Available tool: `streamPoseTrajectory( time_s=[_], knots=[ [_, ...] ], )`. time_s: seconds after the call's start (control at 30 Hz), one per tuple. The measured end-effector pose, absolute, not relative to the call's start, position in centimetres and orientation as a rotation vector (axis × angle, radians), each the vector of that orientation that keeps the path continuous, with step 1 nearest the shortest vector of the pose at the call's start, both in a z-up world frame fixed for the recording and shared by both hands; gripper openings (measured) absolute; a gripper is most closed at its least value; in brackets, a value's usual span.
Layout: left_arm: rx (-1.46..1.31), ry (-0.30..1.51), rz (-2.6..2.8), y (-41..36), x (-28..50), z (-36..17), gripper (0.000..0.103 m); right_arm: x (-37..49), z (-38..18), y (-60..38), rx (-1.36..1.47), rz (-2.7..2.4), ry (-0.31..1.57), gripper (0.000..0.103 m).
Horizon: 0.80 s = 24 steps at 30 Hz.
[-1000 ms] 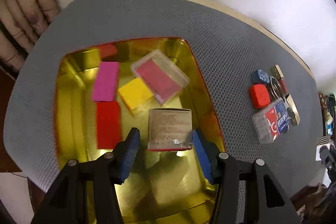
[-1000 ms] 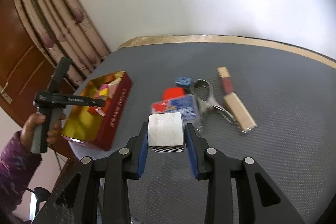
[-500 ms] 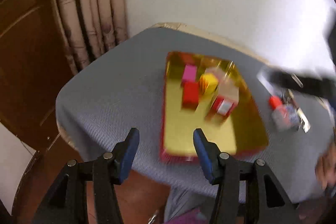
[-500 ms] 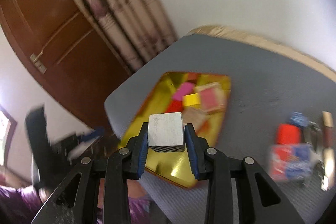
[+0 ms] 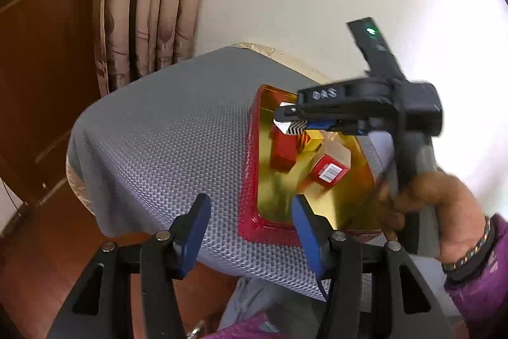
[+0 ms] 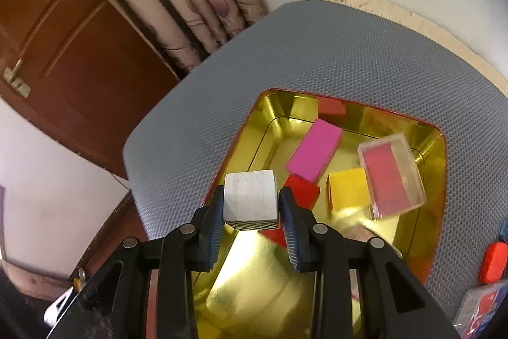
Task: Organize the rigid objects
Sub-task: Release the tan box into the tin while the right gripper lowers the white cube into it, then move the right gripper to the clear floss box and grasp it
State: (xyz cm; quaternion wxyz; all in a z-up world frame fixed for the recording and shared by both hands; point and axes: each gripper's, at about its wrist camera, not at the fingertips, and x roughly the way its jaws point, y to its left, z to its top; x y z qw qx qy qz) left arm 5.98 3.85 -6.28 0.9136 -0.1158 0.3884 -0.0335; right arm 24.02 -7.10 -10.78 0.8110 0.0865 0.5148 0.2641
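Note:
A gold tin with a red rim sits on the grey mat and holds a pink block, a yellow block, a red block and a clear box with a red insert. My right gripper hangs over the tin's left part with a white cube between its pads; the jaws are opening but still touch it. The left wrist view shows that gripper above the tin and a red carton. My left gripper stands open with nothing in it, at the tin's near corner.
A person's hand holds the right tool over the tin's right side. A small red item and a clear card case lie on the mat right of the tin. Curtains and a brown door stand beyond the table's left edge.
My right gripper carried the white cube from over the mat to above the tin. My left gripper drew back from the carton in the tin to the table's near edge.

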Motion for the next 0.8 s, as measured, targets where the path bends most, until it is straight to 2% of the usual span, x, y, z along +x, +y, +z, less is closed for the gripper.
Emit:
streamPoseTrajectory(
  time_s=[0.1,0.17,0.33,0.4,0.47,0.5,0.57,0.67,0.8],
  knots=[
    [-0.212,0.792,-0.073,3.3,5.8,-6.0,0.055,25.1,-11.3,-7.4,0.258,0.572,1.104,0.034],
    [-0.202,0.807,-0.082,3.0,5.9,-6.1,0.055,25.6,-11.1,-7.6,0.286,0.570,1.095,0.043],
    [-0.183,0.839,-0.102,2.4,6.0,-6.5,0.055,22.9,-9.2,-12.5,0.412,0.589,0.960,0.046],
    [-0.178,0.849,-0.128,2.1,6.0,-6.7,0.055,20.3,-8.7,-15.4,0.392,0.561,0.893,0.053],
    [-0.158,0.868,-0.169,1.3,6.0,-6.9,0.055,16.4,-8.6,-18.7,0.355,0.503,0.826,0.075],
    [-0.133,0.884,-0.184,0.7,6.0,-7.1,0.055,14.8,-8.7,-20.2,0.339,0.464,0.805,0.080],
    [-0.073,0.923,-0.212,-0.6,6.0,-7.7,0.055,11.6,-9.3,-23.5,0.307,0.358,0.791,0.095],
    [-0.033,0.941,-0.222,-1.6,5.8,-8.1,0.055,8.5,-10.2,-28.7,0.271,0.200,0.791,0.100],
    [-0.039,0.932,-0.206,-1.7,5.7,-8.0,0.055,8.7,-10.8,-32.1,0.189,0.180,0.855,0.100]
  ],
)
